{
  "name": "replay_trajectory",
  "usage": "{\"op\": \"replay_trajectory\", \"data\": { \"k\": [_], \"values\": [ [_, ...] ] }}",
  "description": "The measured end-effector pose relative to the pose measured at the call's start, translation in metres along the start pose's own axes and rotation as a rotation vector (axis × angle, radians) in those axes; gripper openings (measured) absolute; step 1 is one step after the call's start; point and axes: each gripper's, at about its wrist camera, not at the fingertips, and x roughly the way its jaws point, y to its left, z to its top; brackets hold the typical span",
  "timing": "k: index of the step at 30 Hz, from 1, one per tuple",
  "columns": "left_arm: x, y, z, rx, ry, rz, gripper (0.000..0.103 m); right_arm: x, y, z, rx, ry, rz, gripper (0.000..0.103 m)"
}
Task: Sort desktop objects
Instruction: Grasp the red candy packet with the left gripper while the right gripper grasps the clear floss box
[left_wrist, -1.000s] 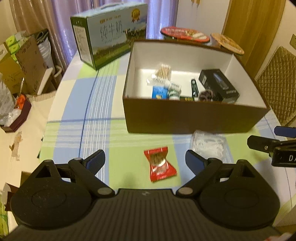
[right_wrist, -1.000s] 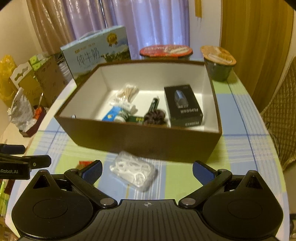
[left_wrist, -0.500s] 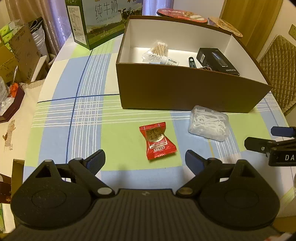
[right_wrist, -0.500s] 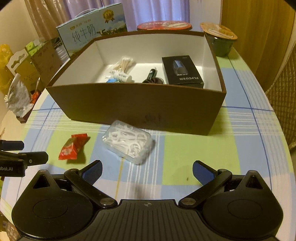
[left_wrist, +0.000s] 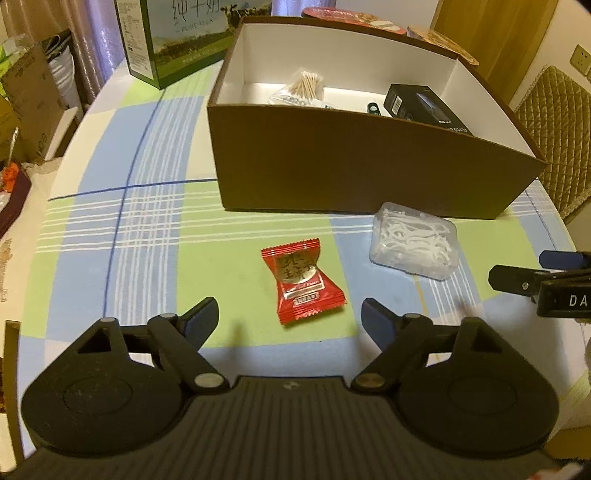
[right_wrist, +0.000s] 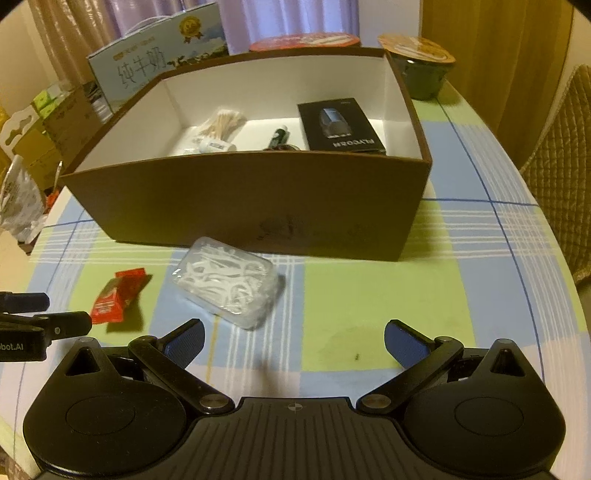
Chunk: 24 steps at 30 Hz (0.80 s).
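A red snack packet (left_wrist: 302, 280) lies flat on the checked tablecloth, just ahead of my left gripper (left_wrist: 290, 317), whose jaws are closing with nothing touching the pads. To its right sits a clear plastic case of white floss picks (left_wrist: 413, 239). In the right wrist view that case (right_wrist: 225, 282) lies ahead and left of my right gripper (right_wrist: 293, 338), which stands open and empty; the red packet (right_wrist: 118, 295) shows further left. Behind both stands a brown cardboard box (left_wrist: 362, 173) with white inner walls, holding cotton swabs (right_wrist: 221, 123), a black carton (right_wrist: 341, 127) and small items.
A milk carton case (left_wrist: 173, 40) stands at the far left of the table. Lidded food bowls (right_wrist: 421, 62) sit behind the box. A woven chair (left_wrist: 554, 122) is at the right, cardboard clutter (left_wrist: 26, 99) off the left edge. Each gripper shows in the other's view (left_wrist: 543, 284).
Both grippers have sunk toward the tabletop, so the packet and floss case now sit closer and larger. The left jaws have narrowed a little. The packet and case lie where they were.
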Motion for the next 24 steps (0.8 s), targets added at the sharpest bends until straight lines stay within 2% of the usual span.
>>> {"op": "replay_trajectory", "data": {
  "k": [10,16,19,21,24],
  "values": [
    [0.025,0.000,0.016,-0.004,0.023,-0.021,0.074,0.010,-0.017,0.002,0.068,0.023,-0.020,0.101],
    [0.044,-0.001,0.023,0.001,0.055,-0.035,0.063,0.014,-0.021,0.001,0.093,0.034,-0.024,0.101],
    [0.051,0.000,0.023,0.008,0.067,-0.040,0.053,0.015,-0.021,0.001,0.101,0.035,-0.027,0.101],
    [0.055,0.001,0.023,0.008,0.073,-0.044,0.042,0.015,-0.021,0.001,0.105,0.035,-0.025,0.101],
    [0.056,0.003,0.020,0.008,0.082,-0.046,0.033,0.014,-0.019,0.002,0.101,0.028,-0.013,0.101]
  ]
}}
